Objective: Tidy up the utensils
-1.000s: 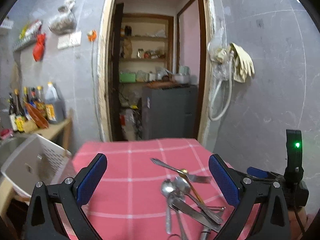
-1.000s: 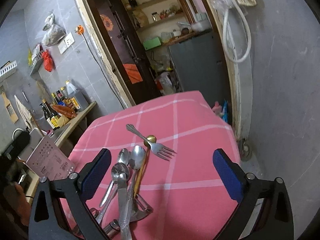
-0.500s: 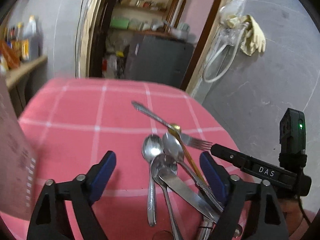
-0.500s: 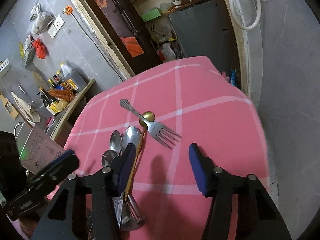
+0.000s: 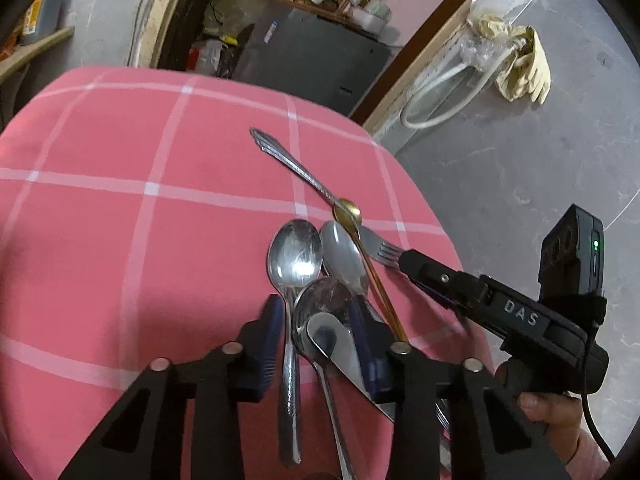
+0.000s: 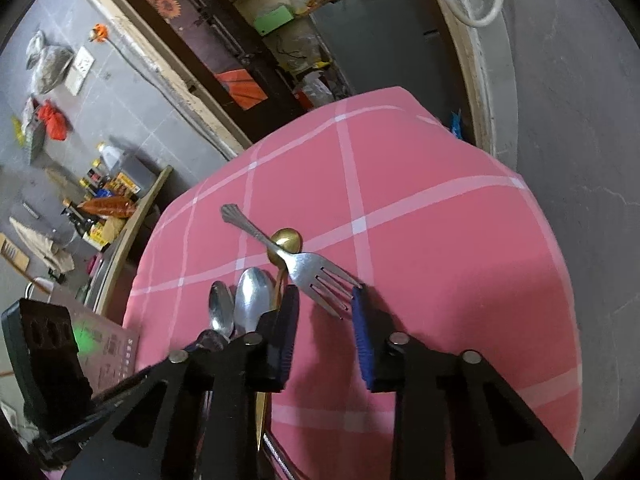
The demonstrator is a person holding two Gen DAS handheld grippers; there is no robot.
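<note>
Left gripper closing around piled spoons (grip unclear), right gripper narrowing, fork tines between pads, untouched

Left gripper jaws just closing around piled spoons, fork farther off, pink checked tablecloth, right gripper near right.
</note>
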